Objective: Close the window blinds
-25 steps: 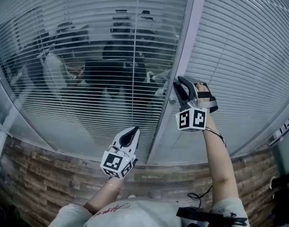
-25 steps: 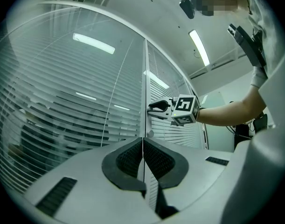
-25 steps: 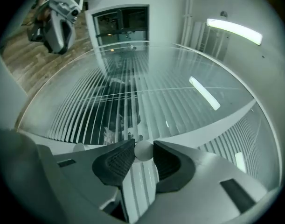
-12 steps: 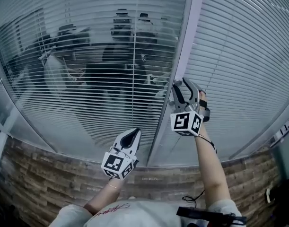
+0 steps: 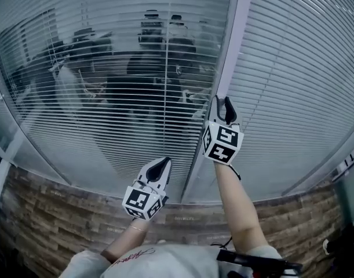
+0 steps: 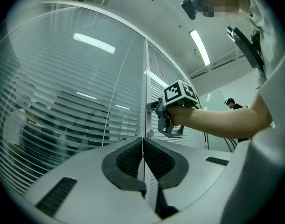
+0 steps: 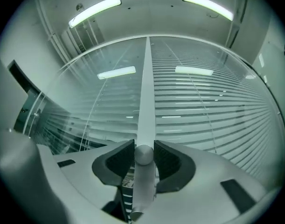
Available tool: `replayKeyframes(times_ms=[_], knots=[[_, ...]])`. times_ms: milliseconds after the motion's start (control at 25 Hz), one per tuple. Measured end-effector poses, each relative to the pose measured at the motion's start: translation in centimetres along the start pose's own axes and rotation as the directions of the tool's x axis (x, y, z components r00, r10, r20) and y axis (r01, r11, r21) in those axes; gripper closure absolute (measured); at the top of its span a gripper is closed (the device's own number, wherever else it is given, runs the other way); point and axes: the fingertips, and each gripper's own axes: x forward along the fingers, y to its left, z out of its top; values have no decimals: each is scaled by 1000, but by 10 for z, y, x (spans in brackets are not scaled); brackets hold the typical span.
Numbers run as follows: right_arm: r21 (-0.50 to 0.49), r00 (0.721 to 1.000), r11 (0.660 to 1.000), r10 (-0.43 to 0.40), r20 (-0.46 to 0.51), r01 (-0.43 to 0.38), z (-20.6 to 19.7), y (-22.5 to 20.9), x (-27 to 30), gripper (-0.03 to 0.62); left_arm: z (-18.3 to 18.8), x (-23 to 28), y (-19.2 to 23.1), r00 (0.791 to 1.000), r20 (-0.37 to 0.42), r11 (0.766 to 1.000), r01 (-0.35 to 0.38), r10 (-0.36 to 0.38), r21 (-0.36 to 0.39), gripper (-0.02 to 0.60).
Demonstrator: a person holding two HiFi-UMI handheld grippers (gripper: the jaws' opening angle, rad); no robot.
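Note:
The left pane's blinds (image 5: 107,97) have their slats tilted apart, and a room with chairs shows through. The right pane's blinds (image 5: 292,86) look flat and pale. Between the panes runs a light frame post (image 5: 232,51). A round metal knob (image 7: 143,154) on that post sits between the pads of my right gripper (image 7: 143,158), whose jaws are closing and touch it on both sides. In the head view the right gripper (image 5: 221,106) points up along the post. My left gripper (image 5: 159,167) hangs lower, left of the post, shut and empty (image 6: 142,157).
A brick-patterned low wall (image 5: 61,213) runs below the glass. A second small knob (image 6: 150,133) sits lower on the post. A person in dark clothes (image 6: 232,104) stands far off at the right. Ceiling light strips (image 7: 95,8) reflect in the glass.
My right gripper has rolled about its own axis and shifted a little left, so its marker cube now faces the head camera. The left gripper has stayed where it was.

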Motion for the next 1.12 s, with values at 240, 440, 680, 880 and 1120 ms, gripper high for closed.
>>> replayKeyframes(times_ms=[240, 440, 680, 880, 1120], knots=[[-167, 1000, 986, 8, 19, -5, -1, 4, 1, 461, 0, 0, 5, 1000, -2, 1000, -3, 3, 1, 563], [-437, 999, 898, 49, 12, -39, -1, 10, 1, 462, -1, 3, 2, 1000, -9, 1000, 8, -8, -3, 563], [-659, 995, 748, 102, -2, -78, -4, 16, 0, 462, -1, 2, 3, 1000, -3, 1000, 4, -4, -1, 563], [-745, 992, 661, 128, -14, -96, -8, 19, -2, 462, -4, 1, 3, 1000, 0, 1000, 4, -4, -2, 563], [-783, 990, 614, 138, -20, -101, -8, 20, 0, 462, -2, 3, 1, 1000, 0, 1000, 5, -5, -3, 563]])
